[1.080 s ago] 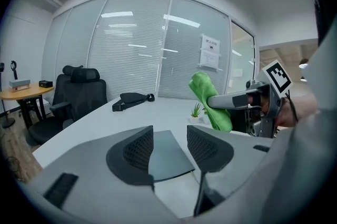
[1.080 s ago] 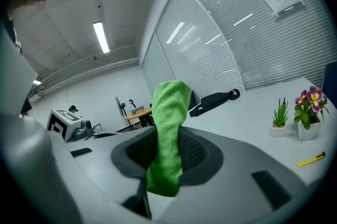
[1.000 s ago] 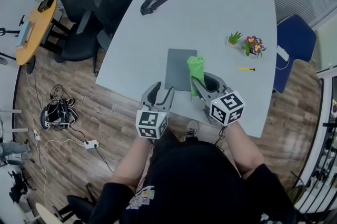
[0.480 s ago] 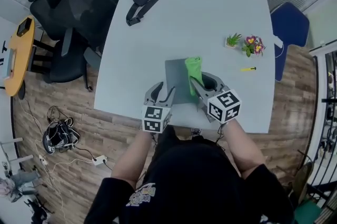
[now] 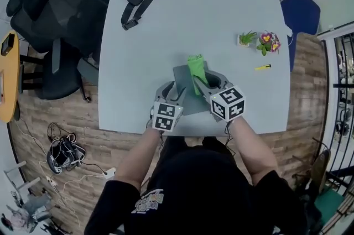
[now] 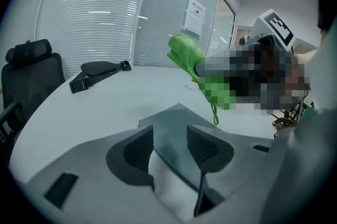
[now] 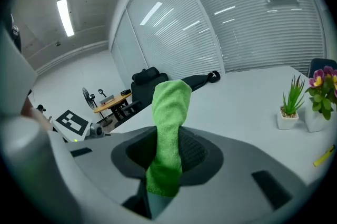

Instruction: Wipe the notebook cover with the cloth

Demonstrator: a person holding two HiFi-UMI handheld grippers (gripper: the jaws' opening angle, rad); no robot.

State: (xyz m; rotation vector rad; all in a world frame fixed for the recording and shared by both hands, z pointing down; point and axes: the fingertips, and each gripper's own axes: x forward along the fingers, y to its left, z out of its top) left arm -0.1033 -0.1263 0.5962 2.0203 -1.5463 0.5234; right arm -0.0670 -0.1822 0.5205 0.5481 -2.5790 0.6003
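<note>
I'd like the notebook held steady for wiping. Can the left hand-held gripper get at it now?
Probably yes: the left hand-held gripper stands open with the notebook's near corner between its jaws, and nothing blocks it.

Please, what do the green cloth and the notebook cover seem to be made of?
The cloth looks like microfibre or terry fabric: its surface is fuzzy and matte, with a fine nap, and it folds softly. The notebook cover looks like smooth grey plastic or coated card; which one is unclear. It lies flat, has a sharp, thin edge and shows a faint sheen.
</note>
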